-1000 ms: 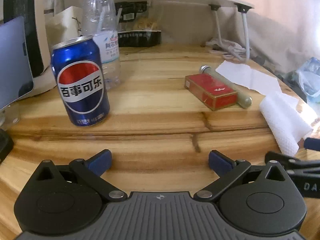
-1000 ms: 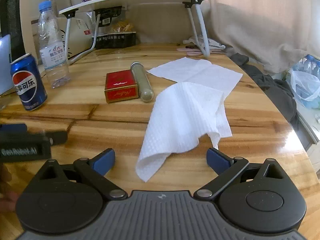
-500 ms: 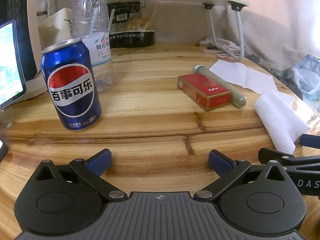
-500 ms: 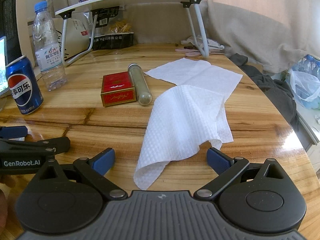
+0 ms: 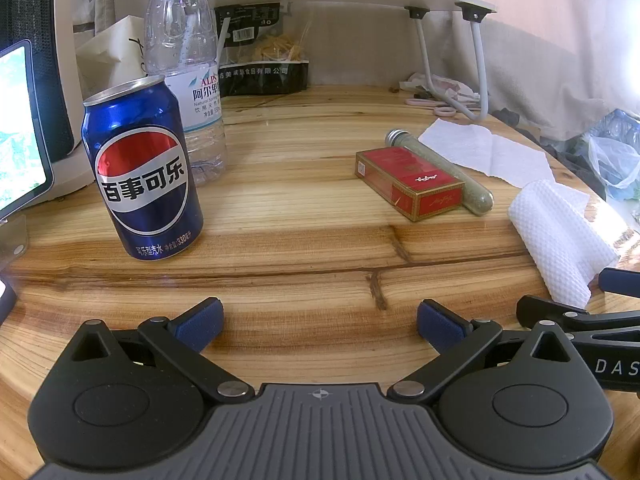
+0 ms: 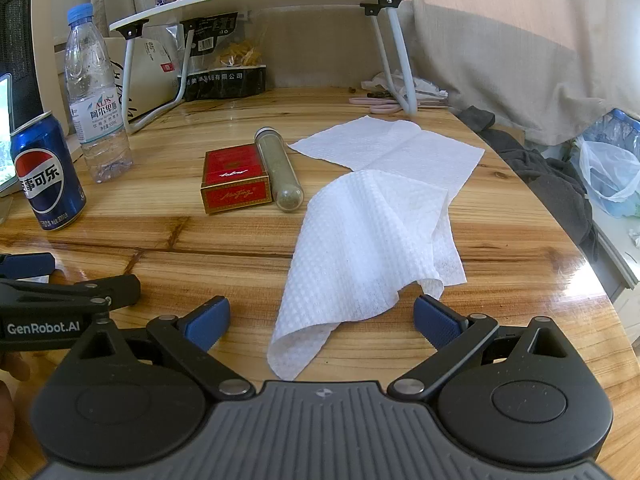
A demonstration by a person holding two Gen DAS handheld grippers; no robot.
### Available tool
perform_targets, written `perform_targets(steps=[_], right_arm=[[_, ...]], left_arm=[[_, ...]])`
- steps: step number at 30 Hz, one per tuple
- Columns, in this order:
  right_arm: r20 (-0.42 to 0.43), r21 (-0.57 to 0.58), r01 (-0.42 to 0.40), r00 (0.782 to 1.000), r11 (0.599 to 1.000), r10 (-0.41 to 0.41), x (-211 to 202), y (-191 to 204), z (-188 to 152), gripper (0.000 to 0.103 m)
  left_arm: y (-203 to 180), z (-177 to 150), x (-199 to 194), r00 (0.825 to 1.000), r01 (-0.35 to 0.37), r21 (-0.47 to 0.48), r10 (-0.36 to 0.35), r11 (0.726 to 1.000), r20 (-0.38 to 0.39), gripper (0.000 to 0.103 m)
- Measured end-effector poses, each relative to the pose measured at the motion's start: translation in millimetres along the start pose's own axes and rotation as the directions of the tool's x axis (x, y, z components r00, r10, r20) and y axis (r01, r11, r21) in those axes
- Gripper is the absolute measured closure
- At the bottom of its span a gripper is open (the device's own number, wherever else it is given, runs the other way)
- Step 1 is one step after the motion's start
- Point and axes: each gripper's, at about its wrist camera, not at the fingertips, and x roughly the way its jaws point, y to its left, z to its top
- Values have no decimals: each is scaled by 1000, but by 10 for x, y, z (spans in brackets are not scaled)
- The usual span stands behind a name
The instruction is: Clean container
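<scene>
both my claws spread wide, nothing in 'em. left claw low over table, can ahead-left. right claw has towel corner btwn its fingers; tube further ahead, beside red box.

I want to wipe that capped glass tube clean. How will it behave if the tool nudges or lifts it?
The glass tube is round and lies on its side, so it would likely roll. The red box beside it may block one way. Smooth glass probably slips.
</scene>
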Motion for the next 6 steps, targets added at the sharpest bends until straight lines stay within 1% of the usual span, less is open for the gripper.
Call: perform_targets(steps=[6], right_arm=[[0, 0, 0, 1000, 1000, 0, -7, -6, 10, 0]], left_arm=[[-52, -15, -14, 1000, -9, -7, 9, 1000, 0, 0]])
